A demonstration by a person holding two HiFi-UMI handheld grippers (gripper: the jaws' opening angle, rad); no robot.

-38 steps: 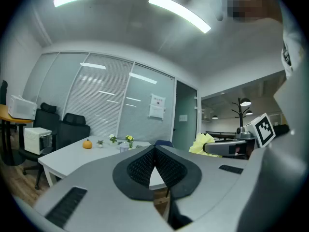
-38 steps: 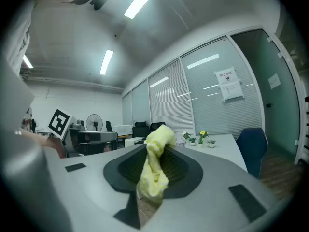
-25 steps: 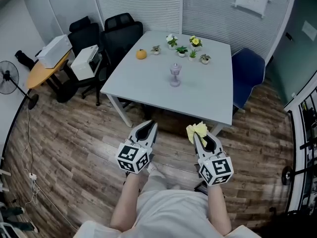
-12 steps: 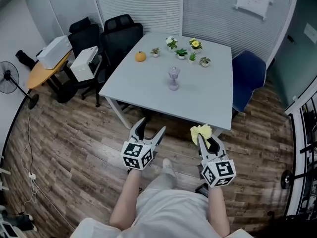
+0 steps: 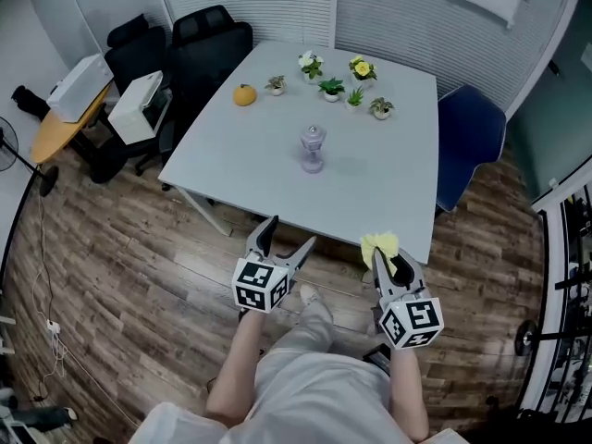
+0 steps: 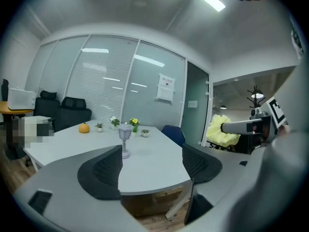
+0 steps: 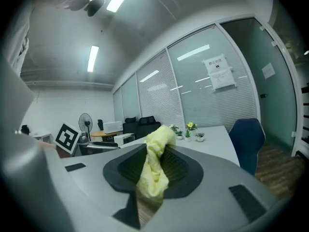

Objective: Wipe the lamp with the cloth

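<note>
A small pale lilac lamp (image 5: pixel 313 148) stands upright near the middle of the grey table (image 5: pixel 240 174); the left gripper view shows the lamp (image 6: pixel 125 138) beyond the jaws. My left gripper (image 5: pixel 286 244) hangs before the table's near edge, its jaws open after having just been opening, with nothing between them. My right gripper (image 5: pixel 388 265) is shut on a crumpled yellow cloth (image 5: pixel 378 246), which sticks out past its tips. In the right gripper view the cloth (image 7: pixel 154 161) hangs pinched between the dark pads.
At the table's far side stand an orange (image 5: pixel 244 94) and several tiny potted plants (image 5: pixel 332 88). A blue chair (image 5: pixel 470 137) sits at the table's right, black office chairs (image 5: pixel 199 44) at its far left. A printer (image 5: pixel 135 109) rests on a side desk.
The left gripper's jaws went from shut to wide open. Both grippers and the view moved closer to the table, which now fills more of the frame.
</note>
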